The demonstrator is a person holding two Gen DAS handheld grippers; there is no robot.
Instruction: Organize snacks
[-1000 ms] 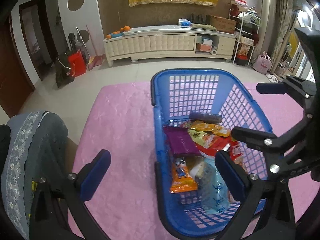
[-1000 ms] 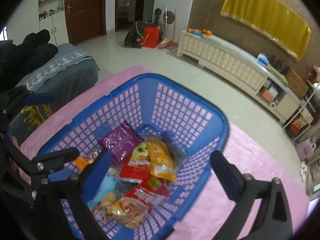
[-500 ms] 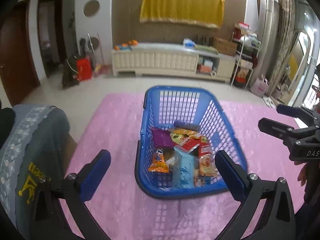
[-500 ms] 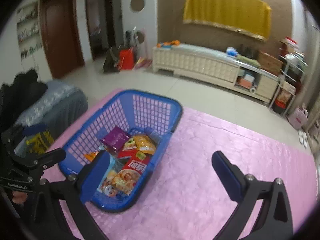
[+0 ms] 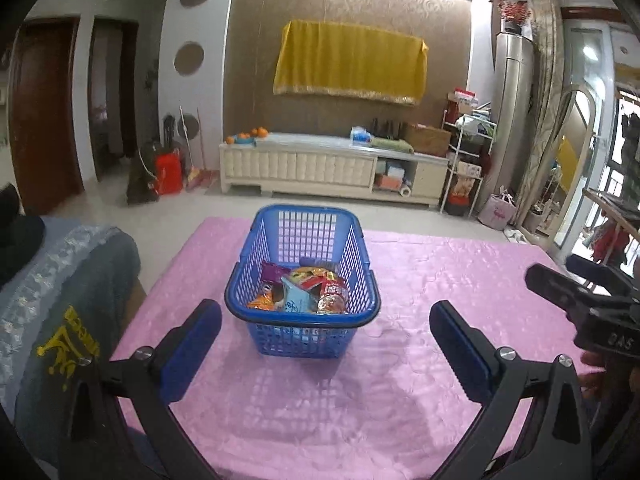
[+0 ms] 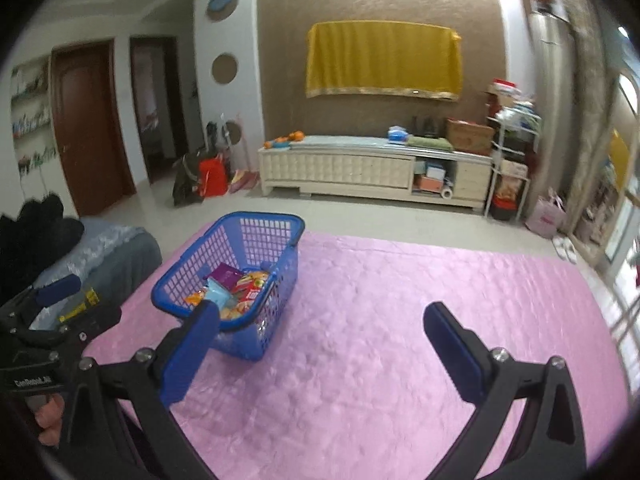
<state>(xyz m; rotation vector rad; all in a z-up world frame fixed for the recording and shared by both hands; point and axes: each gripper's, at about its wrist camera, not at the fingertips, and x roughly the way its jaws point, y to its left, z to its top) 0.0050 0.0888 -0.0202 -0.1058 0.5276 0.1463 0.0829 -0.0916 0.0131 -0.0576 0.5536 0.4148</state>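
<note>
A blue plastic basket stands on the pink tablecloth. Inside lie several snack packets: purple, orange, red and pale blue ones. My left gripper is open, held back in front of the basket with nothing between its fingers. My right gripper is open too, to the right of the basket and empty. In the left wrist view the right gripper's body shows at the right edge; the left gripper's body shows at the left edge of the right wrist view.
A grey-covered chair stands left of the table. Beyond the table's far edge is a tiled floor, a cream cabinet and a shelf rack. Bare pink cloth stretches right of the basket.
Both grippers have pulled back and up from over the basket. The basket now looks small and far, with the snacks still in it.
</note>
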